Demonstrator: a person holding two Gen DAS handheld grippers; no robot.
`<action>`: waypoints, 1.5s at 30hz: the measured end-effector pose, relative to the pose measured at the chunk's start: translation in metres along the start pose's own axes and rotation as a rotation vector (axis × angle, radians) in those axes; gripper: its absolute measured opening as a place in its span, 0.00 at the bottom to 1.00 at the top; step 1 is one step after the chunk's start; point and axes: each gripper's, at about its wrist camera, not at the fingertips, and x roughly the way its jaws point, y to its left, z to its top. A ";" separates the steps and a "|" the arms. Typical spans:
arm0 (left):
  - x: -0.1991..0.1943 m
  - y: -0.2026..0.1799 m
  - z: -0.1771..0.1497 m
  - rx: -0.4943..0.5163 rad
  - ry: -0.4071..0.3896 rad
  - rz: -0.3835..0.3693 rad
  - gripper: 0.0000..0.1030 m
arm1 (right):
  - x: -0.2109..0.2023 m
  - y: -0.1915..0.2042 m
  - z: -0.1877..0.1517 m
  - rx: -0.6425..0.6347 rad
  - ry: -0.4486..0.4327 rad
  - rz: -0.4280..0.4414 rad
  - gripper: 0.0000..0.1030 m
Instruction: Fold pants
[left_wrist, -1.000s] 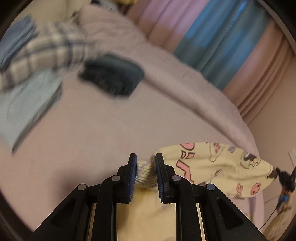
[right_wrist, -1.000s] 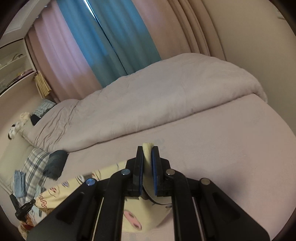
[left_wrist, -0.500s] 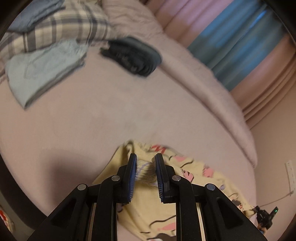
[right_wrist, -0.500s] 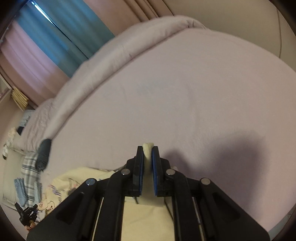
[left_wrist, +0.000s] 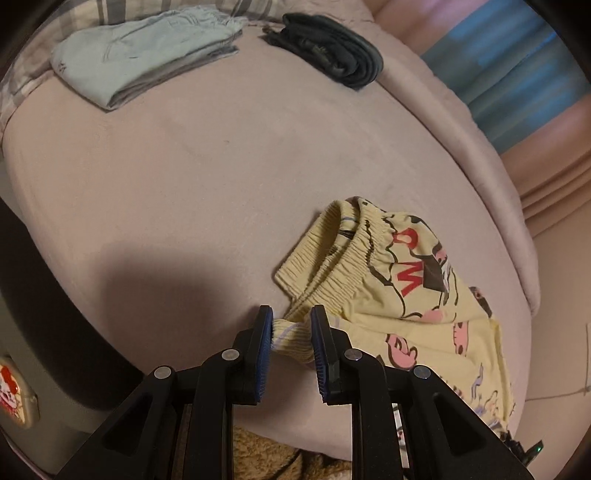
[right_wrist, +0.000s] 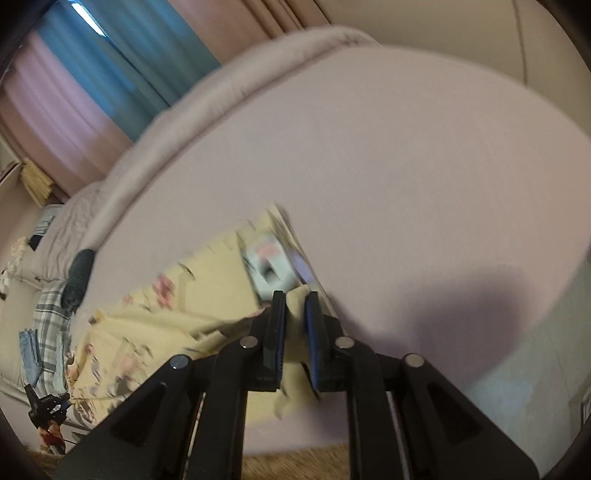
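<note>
A pale pink bed (left_wrist: 207, 177) fills both views. At its far left lie a folded pale green garment (left_wrist: 140, 51) and, to its right, a folded dark garment (left_wrist: 332, 48), apparently set aside so the middle stays free for folding.

Right of centre, the yellow cartoon-print pants (left_wrist: 424, 302) lie on the bed, their gathered waistband bunched up rather than flat. At the near edge, the left gripper (left_wrist: 291, 332) has its jaws clenched on a ribbed corner of that waistband, likely to keep that end pinned while the cloth is laid out.

In the blurred right wrist view, the pants stretch away to the left across the bed. The right gripper (right_wrist: 294, 317) has a fold of yellow cloth between its jaws, which have just been opening; whether the pads press the cloth cannot be told. Judging from this, the far end is being let go onto the mattress.

Pink and blue curtains (right_wrist: 96, 74) hang behind the bed.
</note>
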 end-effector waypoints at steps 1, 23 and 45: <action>0.000 -0.002 0.002 0.003 0.001 0.001 0.19 | -0.003 -0.001 -0.002 0.015 -0.019 0.012 0.15; -0.044 -0.053 0.020 0.110 -0.073 -0.020 0.33 | -0.039 0.031 -0.008 0.062 0.002 -0.062 0.25; 0.071 -0.209 -0.107 0.589 0.313 -0.173 0.34 | 0.072 0.064 0.060 -0.251 0.084 -0.336 0.05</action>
